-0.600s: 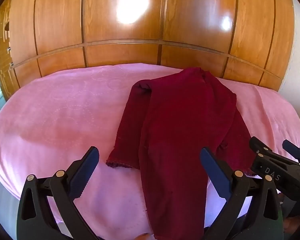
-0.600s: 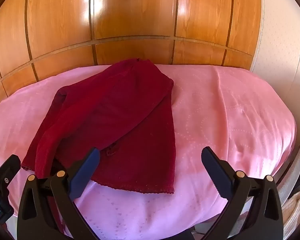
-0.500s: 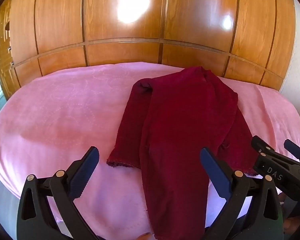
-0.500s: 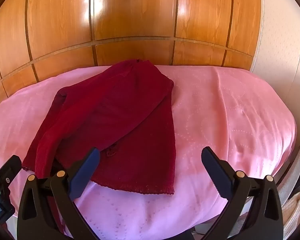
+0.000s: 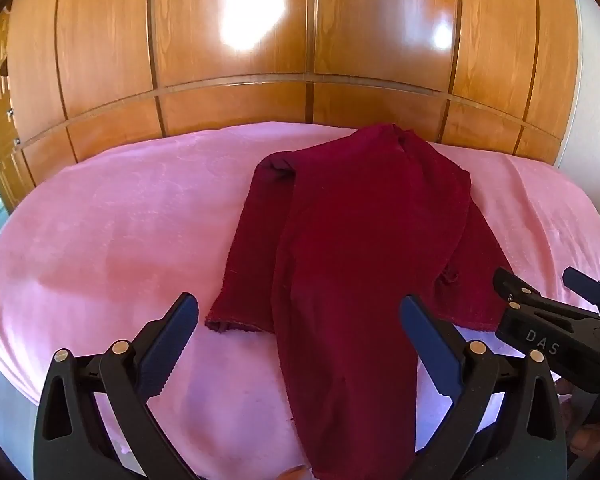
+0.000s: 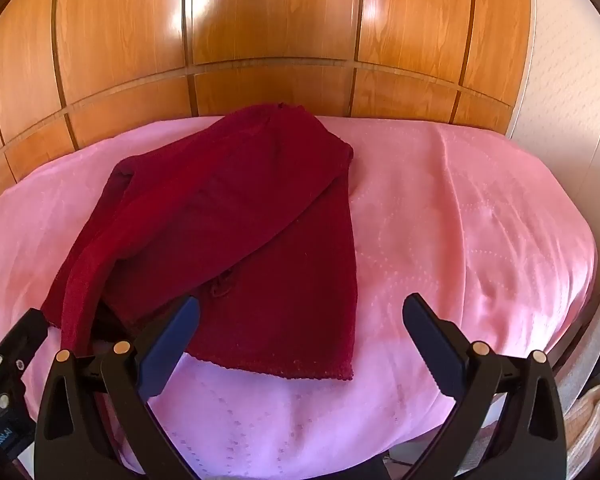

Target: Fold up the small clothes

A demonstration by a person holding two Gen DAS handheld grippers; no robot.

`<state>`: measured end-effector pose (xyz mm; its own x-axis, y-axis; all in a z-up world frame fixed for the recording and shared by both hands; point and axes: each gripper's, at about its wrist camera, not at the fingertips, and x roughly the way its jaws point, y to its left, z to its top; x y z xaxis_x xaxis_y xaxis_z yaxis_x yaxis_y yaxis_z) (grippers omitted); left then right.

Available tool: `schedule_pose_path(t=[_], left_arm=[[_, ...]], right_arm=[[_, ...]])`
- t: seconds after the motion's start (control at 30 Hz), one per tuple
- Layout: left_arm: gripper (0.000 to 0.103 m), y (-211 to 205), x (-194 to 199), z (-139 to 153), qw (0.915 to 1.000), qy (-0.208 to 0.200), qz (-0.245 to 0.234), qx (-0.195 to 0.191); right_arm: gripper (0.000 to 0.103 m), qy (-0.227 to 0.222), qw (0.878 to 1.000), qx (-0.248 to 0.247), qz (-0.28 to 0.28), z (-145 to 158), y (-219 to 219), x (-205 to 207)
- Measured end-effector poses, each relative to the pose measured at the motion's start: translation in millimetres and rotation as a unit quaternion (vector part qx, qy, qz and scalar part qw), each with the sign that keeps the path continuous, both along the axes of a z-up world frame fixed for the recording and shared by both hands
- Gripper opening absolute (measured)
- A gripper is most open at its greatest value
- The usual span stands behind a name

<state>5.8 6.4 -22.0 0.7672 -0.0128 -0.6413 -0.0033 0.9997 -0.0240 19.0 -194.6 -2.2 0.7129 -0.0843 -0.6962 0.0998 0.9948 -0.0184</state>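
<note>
Left claw (image 5: pixel 296 340) wide, empty, above my dark red garment (image 5: pixel 356 248) on pink bed (image 5: pixel 120 232). Right claw (image 6: pixel 300 340) wide, empty, near hem.

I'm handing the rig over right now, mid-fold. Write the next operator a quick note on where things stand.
Left hand-held gripper: open, empty, above the near end of the dark red garment.
Right hand-held gripper: open, empty, above the garment's near hem.
The garment lies on the pink bedspread, its left side already folded over the middle, one long strip reaching the near edge of the bed.
Left to do: fold in the rest, then fold it shorter.
</note>
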Motion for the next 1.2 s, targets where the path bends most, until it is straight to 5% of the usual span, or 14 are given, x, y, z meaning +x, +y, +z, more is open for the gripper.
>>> schedule_pose_path(t=[1.2], left_arm=[[0.100, -27, 2, 3, 0.9994, 0.015, -0.015, 0.025]], right_arm=[[0.101, 0.004, 0.999, 0.033, -0.004, -5, -14, 3]])
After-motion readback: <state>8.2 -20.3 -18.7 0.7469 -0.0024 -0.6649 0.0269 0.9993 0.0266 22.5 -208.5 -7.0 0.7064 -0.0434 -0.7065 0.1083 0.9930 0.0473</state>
